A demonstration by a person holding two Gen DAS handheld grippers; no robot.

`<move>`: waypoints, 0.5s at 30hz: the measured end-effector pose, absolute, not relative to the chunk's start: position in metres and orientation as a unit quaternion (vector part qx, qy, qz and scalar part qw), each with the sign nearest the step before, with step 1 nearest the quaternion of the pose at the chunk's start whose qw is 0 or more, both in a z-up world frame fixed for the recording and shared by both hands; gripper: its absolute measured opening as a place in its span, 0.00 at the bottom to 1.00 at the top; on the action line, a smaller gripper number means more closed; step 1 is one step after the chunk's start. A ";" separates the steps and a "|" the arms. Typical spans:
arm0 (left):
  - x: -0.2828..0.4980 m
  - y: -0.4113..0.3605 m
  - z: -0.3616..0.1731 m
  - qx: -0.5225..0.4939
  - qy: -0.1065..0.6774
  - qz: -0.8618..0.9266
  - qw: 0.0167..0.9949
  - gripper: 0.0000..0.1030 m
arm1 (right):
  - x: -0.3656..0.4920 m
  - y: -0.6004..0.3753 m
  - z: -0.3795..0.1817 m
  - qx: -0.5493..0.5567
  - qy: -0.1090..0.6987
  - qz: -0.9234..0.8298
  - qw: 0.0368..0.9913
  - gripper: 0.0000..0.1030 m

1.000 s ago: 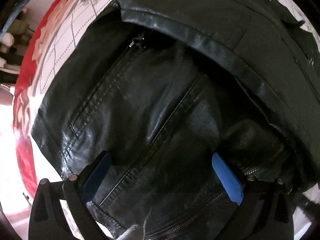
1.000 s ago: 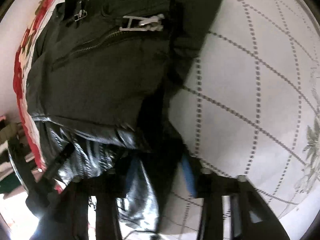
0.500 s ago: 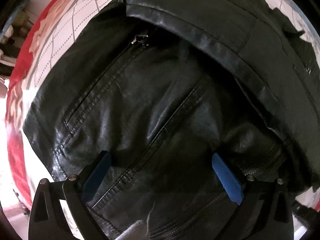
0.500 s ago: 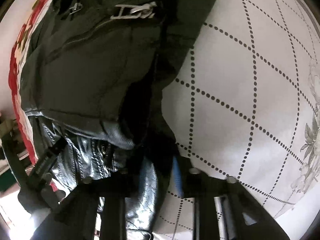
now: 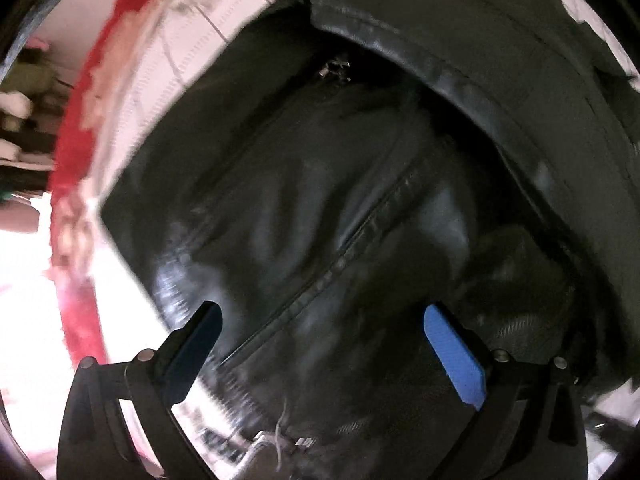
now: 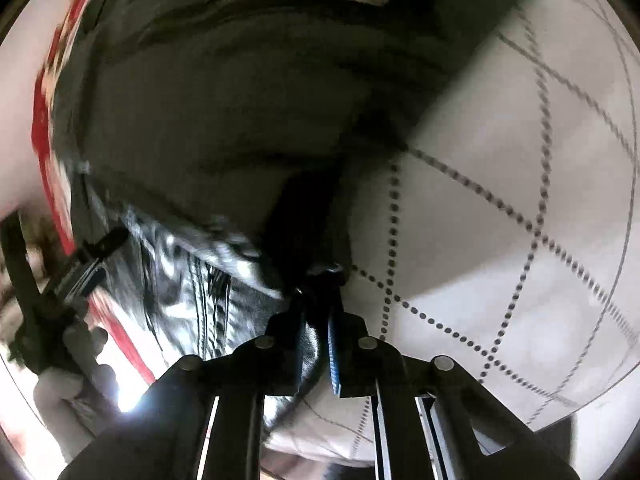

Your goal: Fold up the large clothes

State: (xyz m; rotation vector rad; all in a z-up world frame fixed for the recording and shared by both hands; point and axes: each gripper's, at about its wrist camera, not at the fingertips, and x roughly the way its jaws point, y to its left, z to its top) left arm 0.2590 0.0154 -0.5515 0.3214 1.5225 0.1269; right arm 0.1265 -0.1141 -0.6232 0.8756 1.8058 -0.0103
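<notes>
Left gripper [image 5: 322,326] spread wide above black leather jacket [image 5: 320,208], pads clear of it. Jacket heaped on white quilted bedspread [image 6: 500,240], reaching toward its red-bordered edge [image 5: 76,184]. Right gripper [image 6: 320,304] nearly pressed together, pinching a fold of jacket edge.

1 black leather jacket [image 5: 320,220], 1 quilted bedspread [image 6: 500,240], 2 tools [image 5: 322,326] [image 6: 320,280].

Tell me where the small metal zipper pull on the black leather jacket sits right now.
In the left wrist view, the small metal zipper pull sits upper centre on the black leather jacket, just under its thick folded-over edge, right of the white quilted cover.
</notes>
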 end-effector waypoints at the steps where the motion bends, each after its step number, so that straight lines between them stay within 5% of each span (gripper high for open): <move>1: 0.254 0.012 -0.546 0.155 0.680 0.061 0.714 1.00 | 0.125 -0.124 -0.620 0.378 0.762 0.005 0.526 0.22; 5: 0.210 -0.025 -0.512 0.250 0.623 0.068 0.738 1.00 | 0.112 -0.176 -0.602 0.418 0.746 0.001 0.519 0.41; 15: 0.076 -0.134 -0.530 0.484 0.538 -0.048 0.689 1.00 | 0.068 -0.286 -0.594 0.401 0.753 -0.071 0.517 0.44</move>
